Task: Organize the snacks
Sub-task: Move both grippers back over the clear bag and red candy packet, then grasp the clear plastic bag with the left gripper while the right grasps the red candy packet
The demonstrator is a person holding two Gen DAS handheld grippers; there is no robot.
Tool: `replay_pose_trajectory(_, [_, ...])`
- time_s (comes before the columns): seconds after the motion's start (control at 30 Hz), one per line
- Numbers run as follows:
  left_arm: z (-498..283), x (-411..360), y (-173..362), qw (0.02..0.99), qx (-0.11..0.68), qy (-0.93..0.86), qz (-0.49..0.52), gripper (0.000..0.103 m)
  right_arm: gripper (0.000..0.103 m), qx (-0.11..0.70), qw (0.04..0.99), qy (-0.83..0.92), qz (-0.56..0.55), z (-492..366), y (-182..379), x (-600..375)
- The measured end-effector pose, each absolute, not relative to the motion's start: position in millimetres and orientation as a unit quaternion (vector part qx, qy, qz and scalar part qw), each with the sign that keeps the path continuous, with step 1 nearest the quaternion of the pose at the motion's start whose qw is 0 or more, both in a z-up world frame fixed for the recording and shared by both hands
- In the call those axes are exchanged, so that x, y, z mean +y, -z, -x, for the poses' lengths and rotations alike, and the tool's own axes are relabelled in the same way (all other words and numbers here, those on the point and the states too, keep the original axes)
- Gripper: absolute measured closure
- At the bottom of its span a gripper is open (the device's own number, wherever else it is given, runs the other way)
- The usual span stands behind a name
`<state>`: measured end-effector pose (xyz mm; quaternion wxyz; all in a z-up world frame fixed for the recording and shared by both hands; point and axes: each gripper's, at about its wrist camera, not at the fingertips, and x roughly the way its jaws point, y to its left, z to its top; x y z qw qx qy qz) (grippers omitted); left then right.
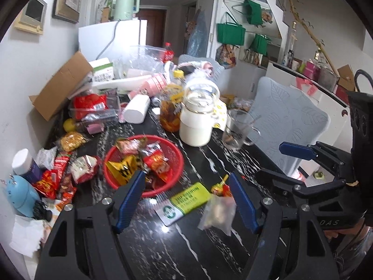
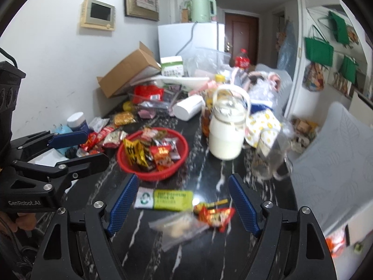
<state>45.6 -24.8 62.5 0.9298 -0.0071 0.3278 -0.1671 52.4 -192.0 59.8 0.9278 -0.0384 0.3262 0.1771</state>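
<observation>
Hovering over the black marble table [image 1: 209, 161], I had the left gripper [image 1: 186, 200] and right gripper [image 2: 183, 200] both spread wide, empty. Nearest lay a clear bag [image 2: 179, 227], a red-yellow packet [image 2: 215, 214] and a green pack [image 2: 167, 200]. Beyond sat the red basket [image 2: 130, 170] of snacks, then the milk jar [image 2: 225, 137].

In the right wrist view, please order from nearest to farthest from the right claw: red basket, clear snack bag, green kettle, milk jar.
1. Clear snack bag, between the right claw's fingers.
2. Red basket, ahead, left.
3. Milk jar, behind the basket, right.
4. Green kettle, far back, on the fridge.
</observation>
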Motion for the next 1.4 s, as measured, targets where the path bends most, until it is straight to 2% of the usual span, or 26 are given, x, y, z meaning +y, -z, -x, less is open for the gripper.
replay_pose_trajectory(0.67, [-40.5,-72.0,2.4,0.887,0.401,0.229,0.024,0.03,0.023,0.399,0.906,-0.139,-0.011,-28.8,13.6,-234.9])
replay_pose_trajectory(1.4, [-83.5,-109.4,64.1,0.851,0.477,0.221,0.003,0.03,0.023,0.462,0.878,-0.124,-0.029,-48.0,75.4,-270.2])
